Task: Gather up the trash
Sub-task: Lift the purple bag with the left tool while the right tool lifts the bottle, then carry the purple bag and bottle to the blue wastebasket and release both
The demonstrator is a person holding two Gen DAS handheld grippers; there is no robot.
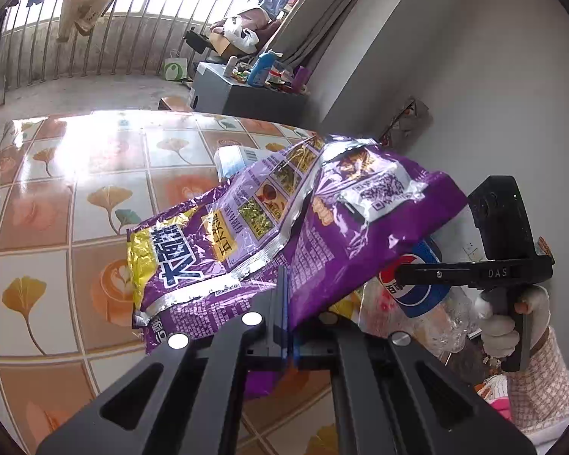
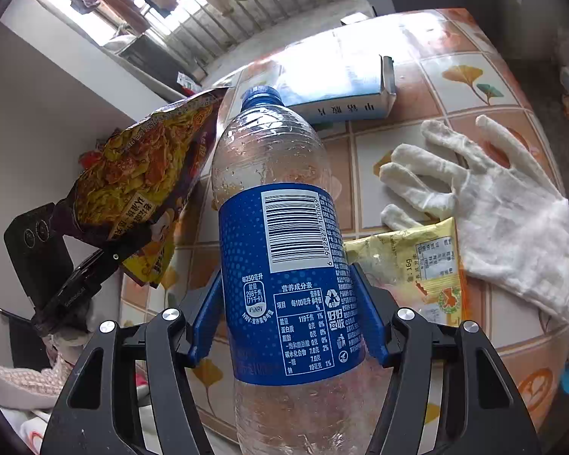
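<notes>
I am holding the left gripper (image 1: pixel 284 295) with its jaws clenched on a purple wrapper (image 1: pixel 284 223), which is hanging lifted above the tiled surface (image 1: pixel 95 189) across the middle of the left view. In the right view that same wrapper (image 2: pixel 144 189) is showing its yellow printed side at the left of the frame, pinched by the left gripper (image 2: pixel 129 252). I am gripping a bottle (image 2: pixel 288 265) with the right gripper (image 2: pixel 288 314), its blue pads pressing on the blue label at both sides, the cap pointing toward the upper middle of the frame. In the left view the bottle (image 1: pixel 417 288) is sitting lower right, behind the wrapper. On the surface I am seeing a white glove (image 2: pixel 512 220) at the right, a yellow packet (image 2: pixel 417 261) partly under it, and a box (image 2: pixel 345 91) above.
</notes>
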